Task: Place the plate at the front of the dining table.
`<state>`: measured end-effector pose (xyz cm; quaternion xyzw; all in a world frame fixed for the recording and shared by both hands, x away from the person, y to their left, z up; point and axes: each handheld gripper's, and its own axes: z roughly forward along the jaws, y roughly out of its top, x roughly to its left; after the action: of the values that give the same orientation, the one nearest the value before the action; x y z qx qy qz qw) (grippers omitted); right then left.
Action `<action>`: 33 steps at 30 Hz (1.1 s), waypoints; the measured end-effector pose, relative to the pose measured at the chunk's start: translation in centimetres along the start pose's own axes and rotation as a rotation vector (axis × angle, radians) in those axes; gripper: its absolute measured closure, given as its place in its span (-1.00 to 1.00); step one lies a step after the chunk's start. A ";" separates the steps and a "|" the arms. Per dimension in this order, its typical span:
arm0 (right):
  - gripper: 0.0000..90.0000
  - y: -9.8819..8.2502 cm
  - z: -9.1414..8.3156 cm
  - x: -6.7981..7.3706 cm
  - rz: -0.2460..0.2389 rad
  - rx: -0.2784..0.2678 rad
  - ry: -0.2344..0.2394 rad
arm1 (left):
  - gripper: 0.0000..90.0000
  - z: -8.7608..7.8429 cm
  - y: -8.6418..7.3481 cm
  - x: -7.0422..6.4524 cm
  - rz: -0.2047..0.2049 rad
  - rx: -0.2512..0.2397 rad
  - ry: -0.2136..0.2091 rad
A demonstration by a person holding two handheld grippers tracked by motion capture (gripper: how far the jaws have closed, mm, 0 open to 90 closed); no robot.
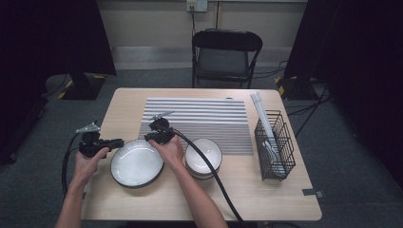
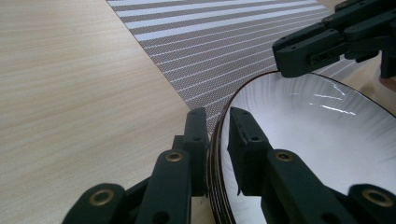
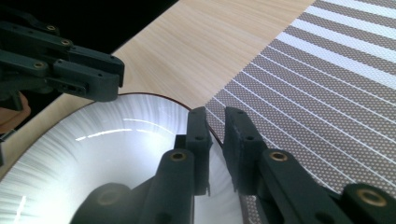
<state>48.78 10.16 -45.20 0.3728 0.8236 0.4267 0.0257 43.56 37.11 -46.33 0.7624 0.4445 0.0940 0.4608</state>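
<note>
Tools [image 2: 217,122] [image 3: 215,122] — clamping plate [image 1: 137,162] rim, opposite sides

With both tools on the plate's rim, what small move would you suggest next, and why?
Probably a slight level lift. The left tool and right tool each pinch the plate at opposite rim edges, and it lies beside the mat, its likely destination.

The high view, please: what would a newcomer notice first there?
Probably the white plate at the table's near edge, its rim pinched from both sides by the left gripper and the right gripper. Next, the striped mat behind it and the wire rack at right.
</note>
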 end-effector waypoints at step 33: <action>0.97 -1.1 -0.3 -1.0 0.077 -0.025 0.035 | 0.84 0.7 -0.2 0.1 -0.031 0.034 -0.016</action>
<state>48.73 8.95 -46.12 0.3961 0.8037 0.4441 -0.0006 43.90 36.74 -46.91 0.7639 0.4538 0.0734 0.4529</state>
